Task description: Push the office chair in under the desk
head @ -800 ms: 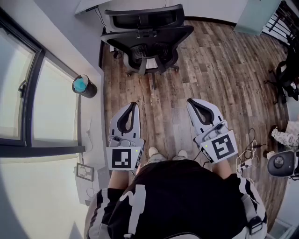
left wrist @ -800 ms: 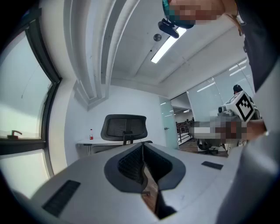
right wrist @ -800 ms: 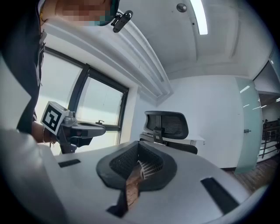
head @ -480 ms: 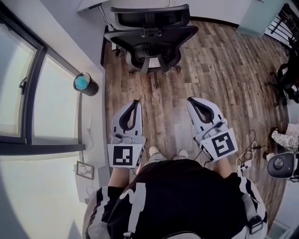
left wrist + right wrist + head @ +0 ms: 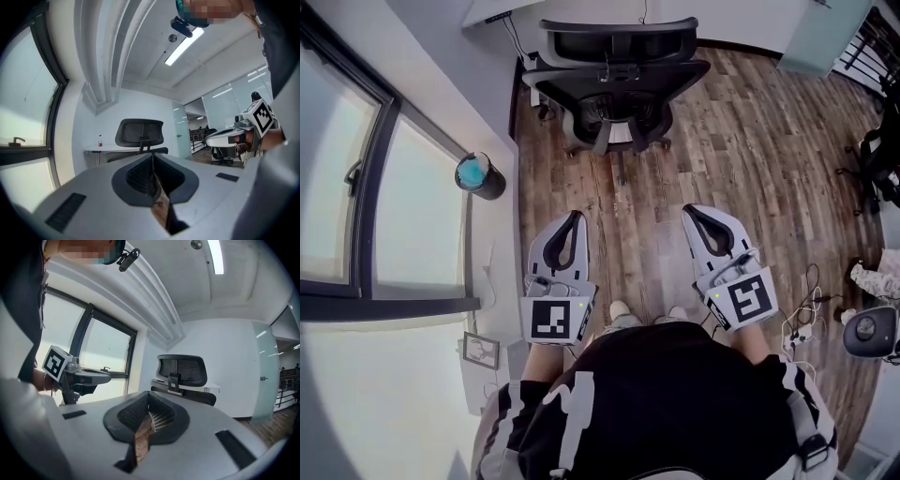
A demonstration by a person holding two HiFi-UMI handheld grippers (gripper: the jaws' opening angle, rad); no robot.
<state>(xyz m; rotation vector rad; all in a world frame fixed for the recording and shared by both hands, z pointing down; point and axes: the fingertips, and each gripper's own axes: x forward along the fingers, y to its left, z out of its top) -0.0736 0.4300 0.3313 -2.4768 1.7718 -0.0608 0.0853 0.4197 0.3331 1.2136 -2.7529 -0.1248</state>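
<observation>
Standing back from the black mesh-backed office chair (image 5: 614,80), the person has not yet laid anything on it: this looks like the approach step, before any pushing. The chair sits at the far end of the brown wood-plank floor (image 5: 722,141), backrest turned towards the person and seat against the edge of the white counter (image 5: 91,150); how far the seat already reaches under it I cannot tell. Left hand-held gripper (image 5: 574,217) and right hand-held gripper (image 5: 689,211) are held level side by side, well apart from the chair, each clenched on nothing, jaws pressed together with only floor showing past them.

Judging from this, the next move calls for walking forward, setting both clenched noses against the top of the backrest, evenly spaced, and pushing straight so the castors do not swing the chair sideways towards the wall.

Against the earlier head views, the chair and the dark cylindrical cup with a turquoise top (image 5: 478,175) on the sill have slid a little to the right in the picture, while both grippers keep much the same posture and spacing
</observation>
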